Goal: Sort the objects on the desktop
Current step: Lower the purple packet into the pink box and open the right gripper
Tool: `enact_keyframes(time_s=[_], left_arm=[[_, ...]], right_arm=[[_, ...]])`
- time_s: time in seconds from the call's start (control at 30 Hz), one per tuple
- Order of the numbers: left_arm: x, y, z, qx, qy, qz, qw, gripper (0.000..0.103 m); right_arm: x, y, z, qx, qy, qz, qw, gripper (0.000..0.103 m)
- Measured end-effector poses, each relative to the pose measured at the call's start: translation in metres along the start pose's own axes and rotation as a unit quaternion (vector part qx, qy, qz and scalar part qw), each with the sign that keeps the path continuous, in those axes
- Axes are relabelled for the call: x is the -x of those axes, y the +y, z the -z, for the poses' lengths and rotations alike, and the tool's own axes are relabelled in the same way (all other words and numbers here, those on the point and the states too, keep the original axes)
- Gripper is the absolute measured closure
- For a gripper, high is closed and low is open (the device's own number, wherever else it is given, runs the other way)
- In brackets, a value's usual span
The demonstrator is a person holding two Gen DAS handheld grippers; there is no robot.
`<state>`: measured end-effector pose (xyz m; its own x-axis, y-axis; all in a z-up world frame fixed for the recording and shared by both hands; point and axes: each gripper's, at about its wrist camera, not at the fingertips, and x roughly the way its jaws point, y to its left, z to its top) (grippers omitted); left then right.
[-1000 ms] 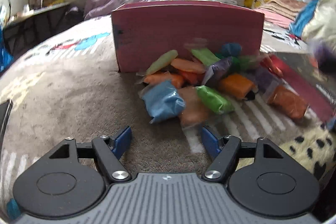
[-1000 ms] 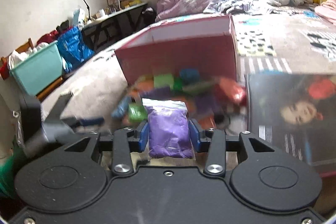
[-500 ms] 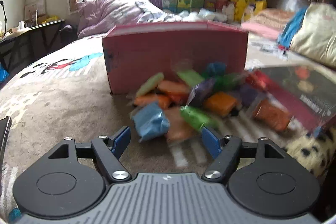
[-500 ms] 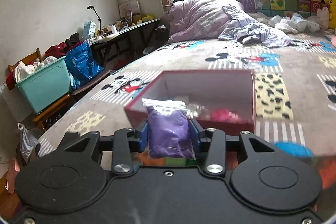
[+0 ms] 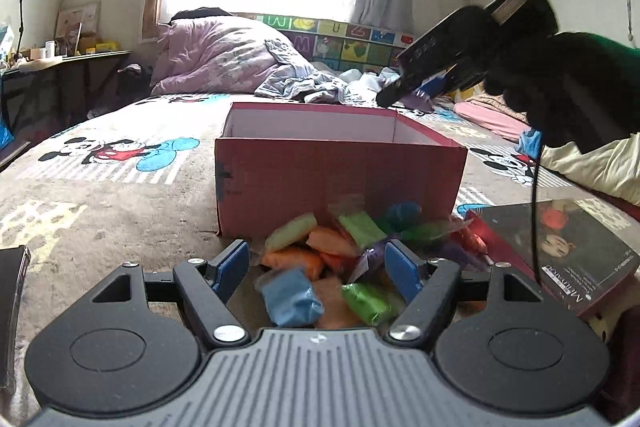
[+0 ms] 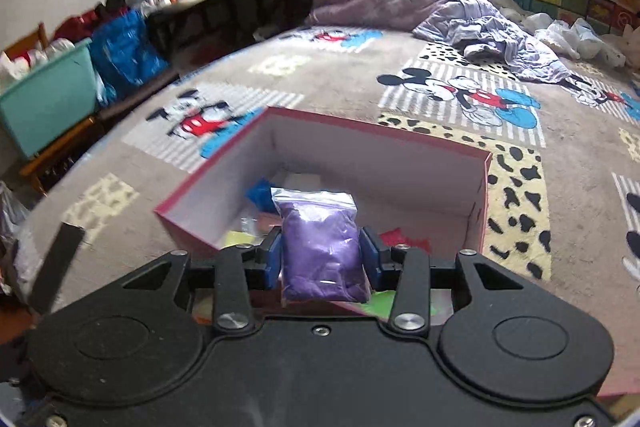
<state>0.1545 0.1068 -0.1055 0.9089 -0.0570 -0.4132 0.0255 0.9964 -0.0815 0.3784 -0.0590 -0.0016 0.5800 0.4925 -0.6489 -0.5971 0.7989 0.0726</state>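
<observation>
Right tongs (image 6: 320,257) squeezing a purple bag (image 6: 322,251), hanging over the pink box (image 6: 376,163) rim — lots of room inside. Left tongs (image 5: 316,269) gaping wide, empty, tipping down over the colourful bags (image 5: 320,255) beside the box.

Purple bag (image 6: 322,247) hides box floor (image 6: 420,223) behind right claw (image 6: 322,259). Bags below left claw (image 5: 316,269) blurry. Book (image 5: 568,251) right of it cut off by edge.
</observation>
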Motion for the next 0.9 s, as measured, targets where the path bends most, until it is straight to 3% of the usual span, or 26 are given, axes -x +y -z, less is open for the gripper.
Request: enact_keyframes(time_s=[0.33,0.9], left_arm=[[-0.009,-0.005,-0.007,0.006,-0.002,0.015,0.9999,0.029],[-0.040,0.011,0.000,0.035,0.038,0.013,0.9986,0.029]], right_arm=[[-0.044,-0.008,-0.015,0.016,0.054,0.026,0.998,0.063],[-0.116,-0.020,-0.033,0.026,0.135,0.044,0.990,0.063]])
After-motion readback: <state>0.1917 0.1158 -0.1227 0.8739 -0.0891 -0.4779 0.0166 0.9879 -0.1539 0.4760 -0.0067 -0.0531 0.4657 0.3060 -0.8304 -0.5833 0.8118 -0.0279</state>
